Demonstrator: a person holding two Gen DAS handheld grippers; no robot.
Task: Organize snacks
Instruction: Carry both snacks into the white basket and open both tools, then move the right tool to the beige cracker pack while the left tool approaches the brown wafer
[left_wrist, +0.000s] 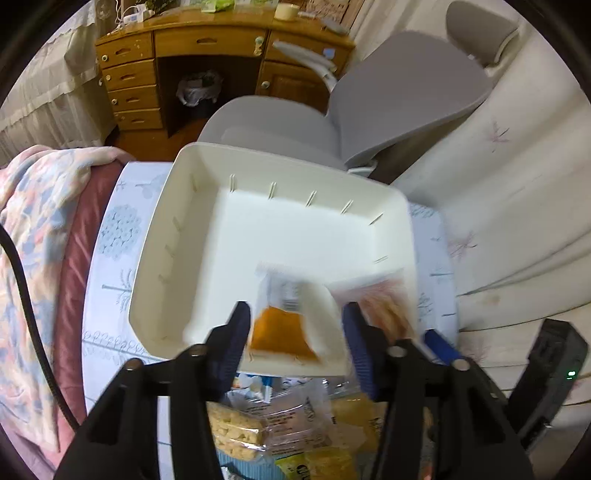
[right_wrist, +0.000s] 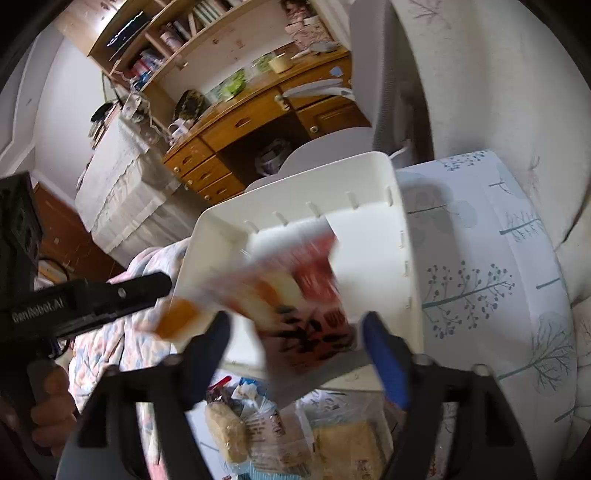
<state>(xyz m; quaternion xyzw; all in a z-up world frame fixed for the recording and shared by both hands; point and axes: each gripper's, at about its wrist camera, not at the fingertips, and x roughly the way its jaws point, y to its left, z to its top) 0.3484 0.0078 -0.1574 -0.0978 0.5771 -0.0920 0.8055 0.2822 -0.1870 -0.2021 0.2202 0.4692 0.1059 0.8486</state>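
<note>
A white plastic tray (left_wrist: 277, 229) (right_wrist: 369, 258) stands on a tree-print cloth. My left gripper (left_wrist: 295, 332) hangs over the tray's near edge, jaws apart. A blurred clear packet with an orange filling (left_wrist: 280, 328) (right_wrist: 177, 317) lies loose between them. My right gripper (right_wrist: 299, 336) is open just to its right, above the tray's near right corner. A blurred red-and-white packet (right_wrist: 310, 306) (left_wrist: 384, 306) sits between its blue fingers (right_wrist: 384, 354) without being pinched. Several more snack packets (left_wrist: 236, 432) (right_wrist: 225, 432) are piled in front of the tray.
A grey office chair (left_wrist: 388, 92) stands right behind the tray, with a wooden desk (left_wrist: 184, 40) beyond it. A flowered blanket (left_wrist: 37, 221) lies on the left. White patterned fabric (left_wrist: 517, 184) rises on the right. The tree-print cloth (right_wrist: 480, 258) extends right of the tray.
</note>
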